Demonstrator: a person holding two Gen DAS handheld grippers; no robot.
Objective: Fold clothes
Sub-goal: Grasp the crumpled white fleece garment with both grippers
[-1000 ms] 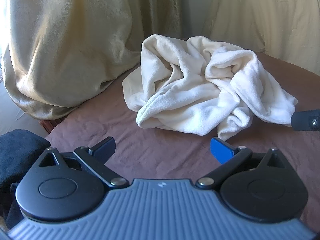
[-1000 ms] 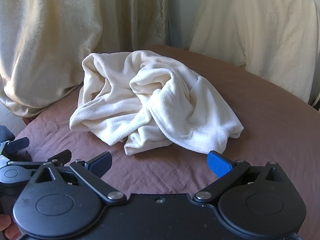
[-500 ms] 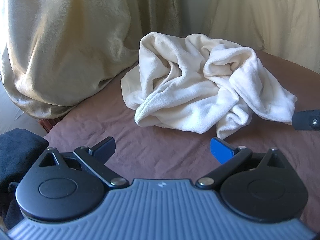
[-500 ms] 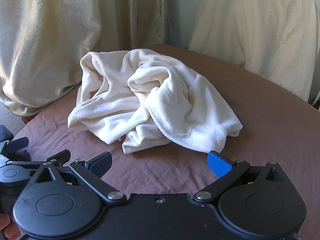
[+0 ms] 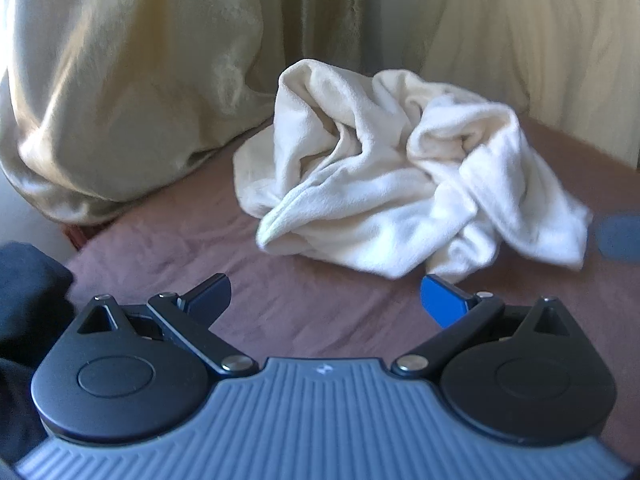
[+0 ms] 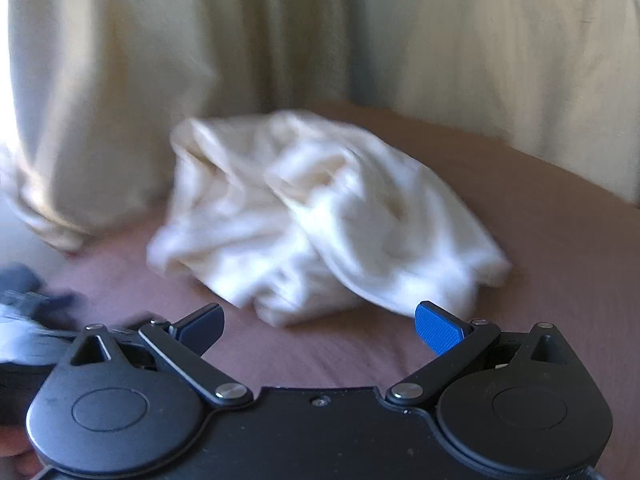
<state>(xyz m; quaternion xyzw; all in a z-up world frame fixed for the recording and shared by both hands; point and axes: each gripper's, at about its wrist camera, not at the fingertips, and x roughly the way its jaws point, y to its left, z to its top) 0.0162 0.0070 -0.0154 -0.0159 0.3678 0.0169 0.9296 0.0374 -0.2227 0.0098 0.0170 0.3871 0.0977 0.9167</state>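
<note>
A crumpled cream fleece cloth [image 5: 404, 184] lies in a heap on the brown-covered table [image 5: 200, 248]; the right wrist view shows the cloth [image 6: 320, 220] blurred. My left gripper [image 5: 326, 300] is open, a short way in front of the heap's near edge, nothing between its fingers. My right gripper [image 6: 320, 326] is open too, its blue right fingertip [image 6: 438, 326] close to the heap's near right flap. The left wrist view catches the right gripper as a blurred dark shape [image 5: 618, 236] at the right edge, beside the cloth's corner.
Gold curtains [image 5: 120, 80] hang behind the table on the left. A cream-draped shape [image 6: 500, 60] stands at the back right. Dark fabric [image 5: 28, 300] sits at the lower left. The left gripper's body [image 6: 28, 320] shows blurred at the right wrist view's left edge.
Both grippers have moved forward towards the cloth, the right one fast enough to blur its view. Both stay open and the heap has not moved.
</note>
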